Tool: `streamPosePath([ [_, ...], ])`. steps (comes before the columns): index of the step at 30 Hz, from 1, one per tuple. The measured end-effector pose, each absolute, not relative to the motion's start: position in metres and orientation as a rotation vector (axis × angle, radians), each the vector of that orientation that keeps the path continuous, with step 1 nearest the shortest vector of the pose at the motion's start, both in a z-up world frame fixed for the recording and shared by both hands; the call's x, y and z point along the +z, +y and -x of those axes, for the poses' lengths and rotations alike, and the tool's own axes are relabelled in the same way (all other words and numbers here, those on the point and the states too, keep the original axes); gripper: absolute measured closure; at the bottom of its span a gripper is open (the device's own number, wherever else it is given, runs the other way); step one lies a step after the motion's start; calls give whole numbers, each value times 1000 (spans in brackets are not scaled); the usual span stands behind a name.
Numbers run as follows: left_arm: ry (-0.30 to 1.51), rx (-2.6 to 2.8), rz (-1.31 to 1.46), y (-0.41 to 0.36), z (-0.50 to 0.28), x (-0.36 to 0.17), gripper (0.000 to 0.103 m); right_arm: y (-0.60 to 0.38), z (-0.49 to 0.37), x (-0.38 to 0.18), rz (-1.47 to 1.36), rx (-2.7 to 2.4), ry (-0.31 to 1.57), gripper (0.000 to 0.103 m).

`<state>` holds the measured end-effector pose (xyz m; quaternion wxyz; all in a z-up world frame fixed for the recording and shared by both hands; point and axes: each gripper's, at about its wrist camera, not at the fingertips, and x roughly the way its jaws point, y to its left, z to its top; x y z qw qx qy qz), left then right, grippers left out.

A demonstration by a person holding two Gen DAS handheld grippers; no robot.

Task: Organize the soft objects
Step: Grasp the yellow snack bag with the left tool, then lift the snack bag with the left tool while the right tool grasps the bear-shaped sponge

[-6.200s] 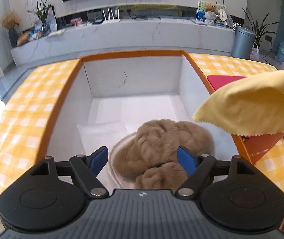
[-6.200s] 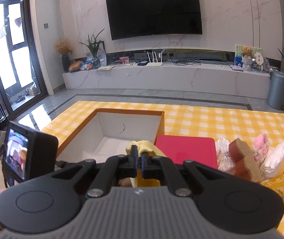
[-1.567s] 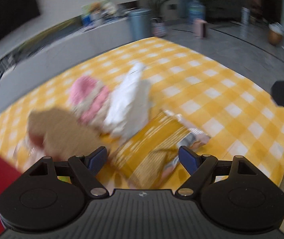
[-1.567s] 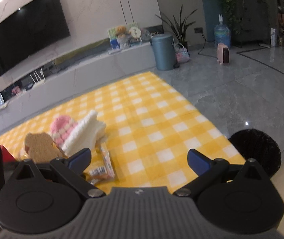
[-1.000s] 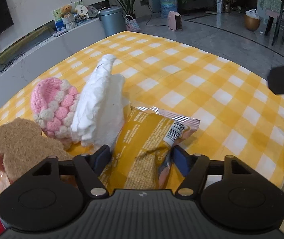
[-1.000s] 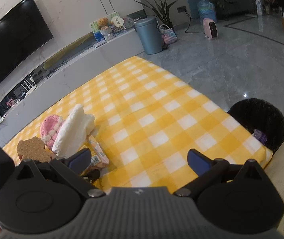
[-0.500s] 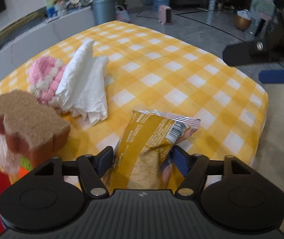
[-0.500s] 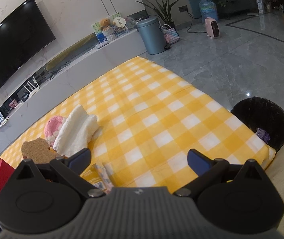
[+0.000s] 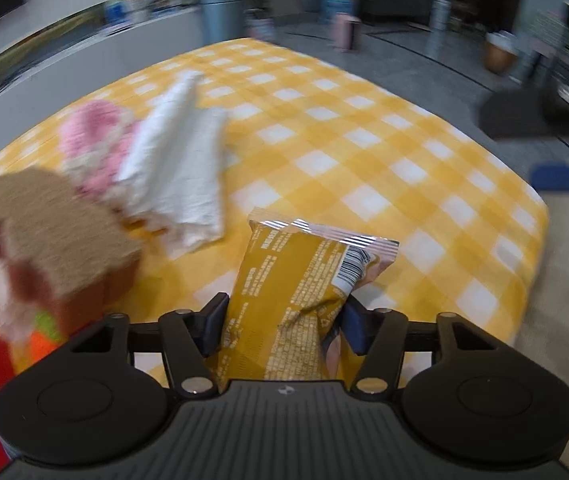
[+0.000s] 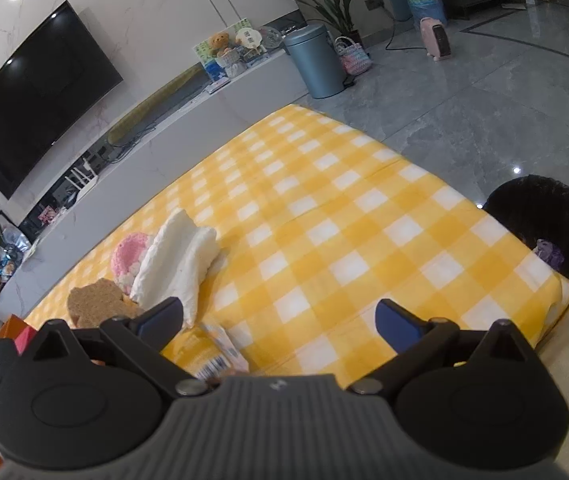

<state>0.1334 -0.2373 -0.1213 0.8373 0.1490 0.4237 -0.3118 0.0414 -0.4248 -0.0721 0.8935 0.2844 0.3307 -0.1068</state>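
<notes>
Left gripper [image 9: 284, 316] clamped on yellow snack packet [image 9: 300, 292], apparently raised off the checked tablecloth [image 9: 364, 160]; right gripper [image 10: 280, 320] spread wide, holding nothing.

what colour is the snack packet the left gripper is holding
Mustard yellow, with a silver crimped top edge and a white barcode patch; the snack packet shows best in the left wrist view.

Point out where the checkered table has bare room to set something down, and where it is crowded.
Bare checkered cloth runs from the white towel to the table's far and right edges, and ahead of the open right claw. Crowded: the left end, where pink knit, towel and brown sponge touch; the left claw grips the yellow packet there.
</notes>
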Motion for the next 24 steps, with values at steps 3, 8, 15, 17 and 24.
streamPosePath([
  [3, 868, -643, -203, -222, -135, -105, 40, -425, -42, -71, -613, -204, 681, 3],
  [8, 828, -651, -84, -192, -129, -68, 40, -419, -44, -74, -590, -211, 699, 3],
  [15, 784, -595, 22, -134, -117, -34, 40, -390, -53, -75, -516, -134, 715, 3],
  [17, 771, -560, 70, -116, -115, -31, 40, -375, -56, -74, -492, -81, 713, 3],
  [24, 724, -453, 103, -77, -114, -29, 40, -314, -73, -81, -289, 6, 760, 3],
])
